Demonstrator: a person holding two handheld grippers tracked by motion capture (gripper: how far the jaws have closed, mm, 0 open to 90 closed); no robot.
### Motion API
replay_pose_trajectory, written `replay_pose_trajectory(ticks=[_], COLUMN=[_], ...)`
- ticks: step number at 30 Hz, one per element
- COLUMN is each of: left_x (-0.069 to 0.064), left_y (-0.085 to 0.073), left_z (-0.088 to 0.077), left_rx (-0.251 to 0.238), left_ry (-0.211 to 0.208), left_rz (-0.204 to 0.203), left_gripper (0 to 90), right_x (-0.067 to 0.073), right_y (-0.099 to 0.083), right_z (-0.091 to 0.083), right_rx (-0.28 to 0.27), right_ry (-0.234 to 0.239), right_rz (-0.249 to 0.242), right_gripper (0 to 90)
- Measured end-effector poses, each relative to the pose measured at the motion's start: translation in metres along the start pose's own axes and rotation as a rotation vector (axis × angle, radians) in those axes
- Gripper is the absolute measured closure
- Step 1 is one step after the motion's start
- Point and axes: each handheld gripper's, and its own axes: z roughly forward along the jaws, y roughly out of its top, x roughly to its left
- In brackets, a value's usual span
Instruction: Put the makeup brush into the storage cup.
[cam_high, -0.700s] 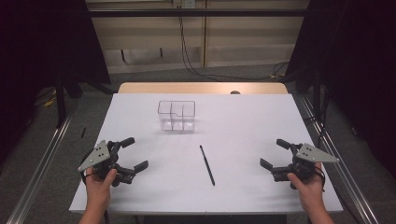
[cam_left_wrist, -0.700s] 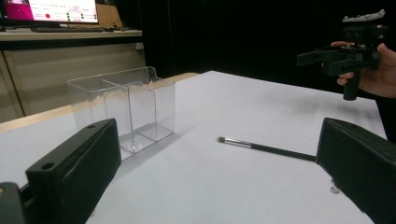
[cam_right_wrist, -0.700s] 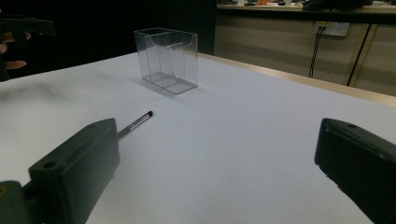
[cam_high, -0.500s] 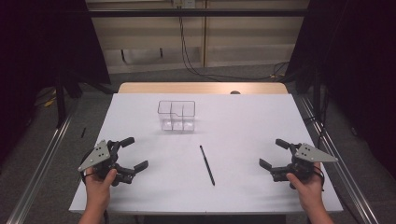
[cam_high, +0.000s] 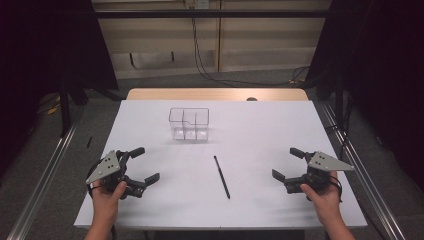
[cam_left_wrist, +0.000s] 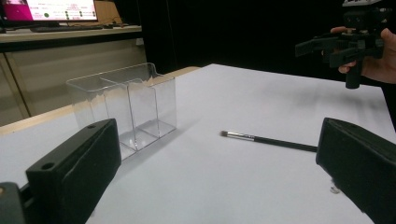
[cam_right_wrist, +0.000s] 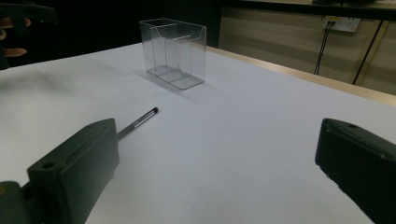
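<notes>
I see a glossy clear plastic divided box (cam_high: 189, 124), a slim matt black brush (cam_high: 222, 176), and a smooth matt white tabletop (cam_high: 260, 130).

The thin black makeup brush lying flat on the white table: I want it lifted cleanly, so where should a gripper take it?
Probably mid-handle on the thin black makeup brush, from straight above, jaws across its length: it lies flat with bare table on both sides.

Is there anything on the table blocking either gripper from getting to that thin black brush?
Nothing visible. The brush lies alone on the white table between the open left gripper and right gripper; the clear organizer stands farther back.
</notes>
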Motion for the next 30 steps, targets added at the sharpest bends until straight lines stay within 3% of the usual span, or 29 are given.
replay_pose_trajectory(ticks=[16,30], left_x=[0.001,0.001], left_y=[0.0,0.0], left_z=[0.0,0.0], left_rx=[-0.001,0.007], left_ry=[0.006,0.005], left_rz=[0.002,0.009], left_gripper=[0.0,0.0], right_x=[0.006,0.008], right_y=[0.005,0.01], right_z=[0.017,0.023], right_rx=[0.068,0.077], right_ry=[0.013,0.018], right_rz=[-0.021,-0.027], right_gripper=[0.0,0.0])
